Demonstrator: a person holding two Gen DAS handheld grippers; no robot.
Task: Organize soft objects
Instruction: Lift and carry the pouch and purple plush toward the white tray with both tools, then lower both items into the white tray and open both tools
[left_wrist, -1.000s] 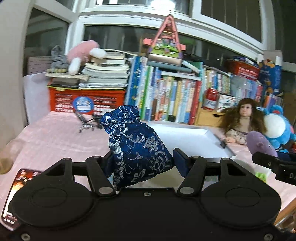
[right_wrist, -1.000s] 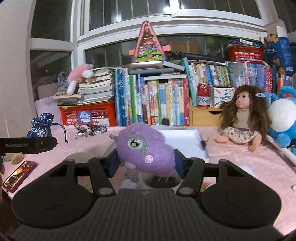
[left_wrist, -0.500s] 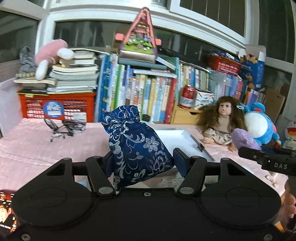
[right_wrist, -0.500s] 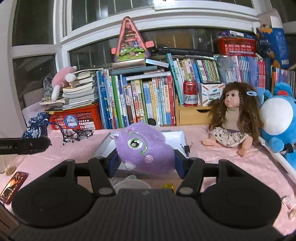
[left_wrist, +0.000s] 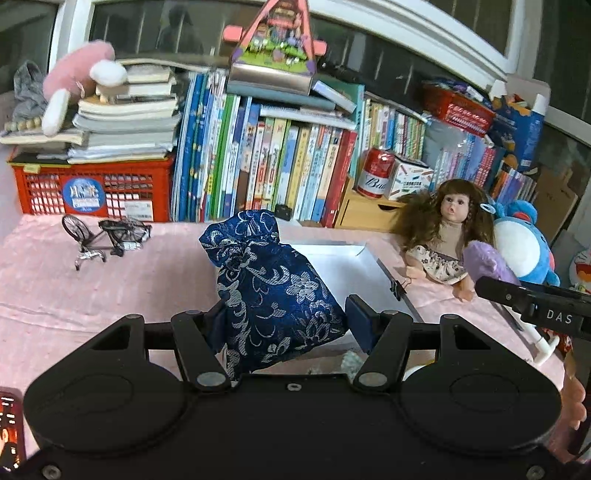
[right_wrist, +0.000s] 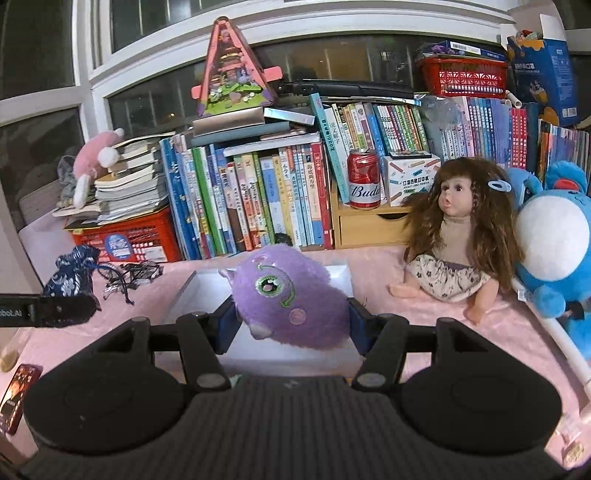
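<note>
Left hand-held gripper (left_wrist: 284, 314) is clamping the pouch (left_wrist: 271, 291) at its belly, above the tray's (left_wrist: 332, 254) near left edge. Right hand-held gripper (right_wrist: 291, 314) is squeezing the plush (right_wrist: 291, 299) mid-body over the tray. Both are looking light, soft and compressible; the pouch's satin probably slippery.

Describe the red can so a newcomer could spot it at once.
Find the row of upright books along the window wall. Just to their right stands a small wooden drawer box; the red can stands upright on it, beside a white carton, the only metal cylinder there.
</note>
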